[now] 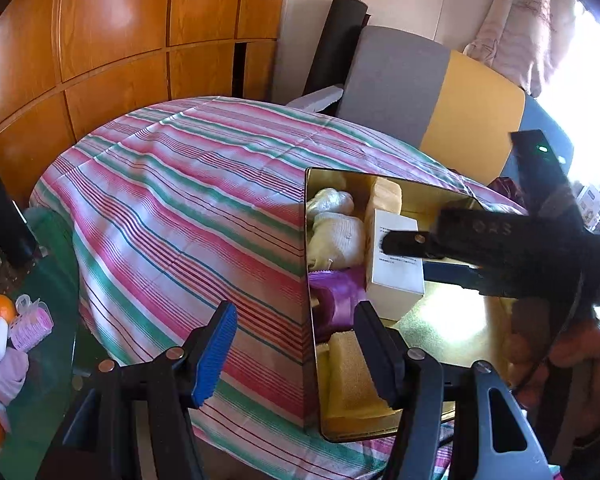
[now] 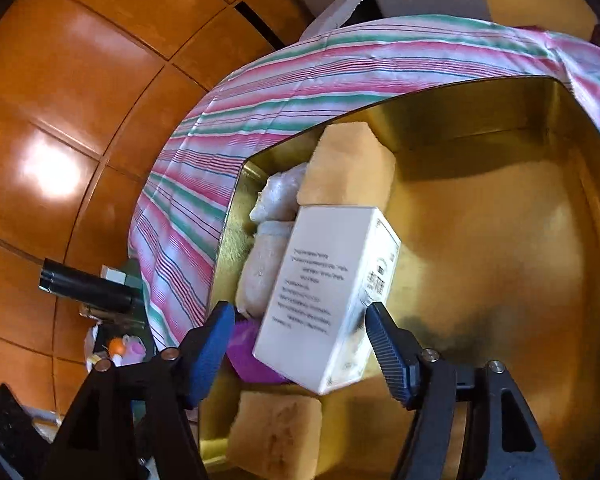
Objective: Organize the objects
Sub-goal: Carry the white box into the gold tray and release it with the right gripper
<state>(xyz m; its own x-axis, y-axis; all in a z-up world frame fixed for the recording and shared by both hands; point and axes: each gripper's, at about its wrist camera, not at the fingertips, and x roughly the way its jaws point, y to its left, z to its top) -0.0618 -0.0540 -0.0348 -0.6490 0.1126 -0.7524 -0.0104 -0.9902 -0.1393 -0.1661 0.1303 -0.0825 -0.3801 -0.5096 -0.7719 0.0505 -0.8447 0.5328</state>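
Gold-coloured sheet metal forms the tin [image 2: 500,128], a shallow box with a reflective outer wall, standing on a striped cloth [image 1: 172,184] over the table. We find the white carton [image 2: 332,292] inside it, leaning on the contents packed along the tin's left side: two yellow sponges [image 2: 348,168], coarse and porous, pale cloth bundles [image 2: 264,264] and a purple item [image 2: 252,352] we cannot identify.

We record the right gripper [image 2: 300,344] spread wide, fingers on either side of the carton's near end and gripping nothing; whether either pad touches the card we cannot tell. The carton's long axis runs away from those fingers, tilted a little to the right, printed face up. We judge it just released or about to be seized.

We note the left gripper [image 1: 296,348] likewise parted and empty, poised over the tin's near corner, its right finger above the rim. The right one is the nearer to the carton.

Loose oranges [image 1: 0,308] and pink items [image 1: 32,324] lie on the glass surface at left, apparently unsorted.
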